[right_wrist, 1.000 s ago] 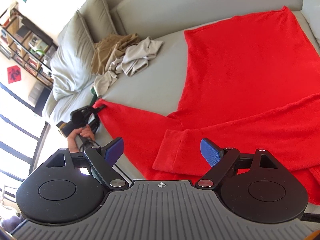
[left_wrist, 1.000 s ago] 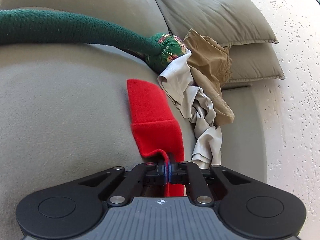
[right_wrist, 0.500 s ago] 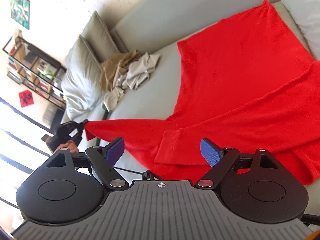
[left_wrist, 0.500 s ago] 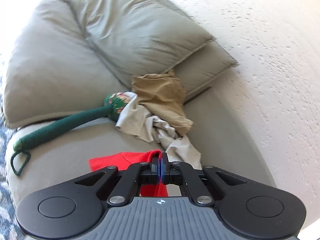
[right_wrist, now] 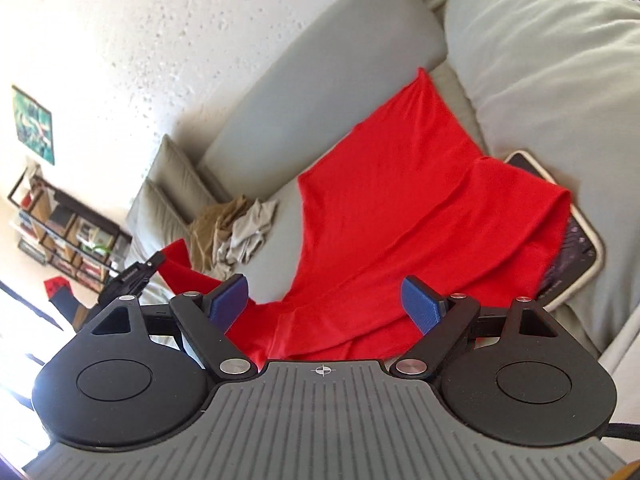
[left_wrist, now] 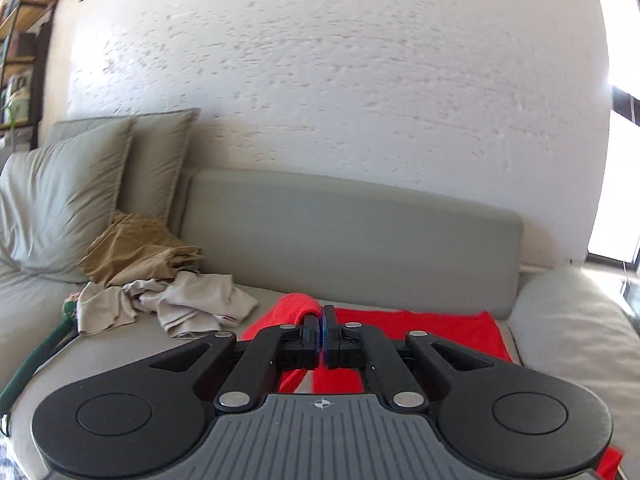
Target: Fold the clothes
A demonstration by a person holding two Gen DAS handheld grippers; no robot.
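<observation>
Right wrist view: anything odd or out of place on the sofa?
Yes. A tablet lies on the sofa seat beside the cushion, and the red sweater drapes over part of it. Folding there could drag or press it.

I find almost nothing I can read here. My left gripper (right_wrist: pixel 132 276), seen from the right wrist camera, carries a short line of pale lettering along its black body, but it is too small and blurred for me to make out. The red hanging (right_wrist: pixel 55 286) by the shelf (right_wrist: pixel 60 232) at the left edge may bear a dark sign, which I cannot tell. The book spines on that shelf are only coloured smudges. The wall picture (right_wrist: pixel 33 124) shows green and white shapes, no words that I can read.
</observation>
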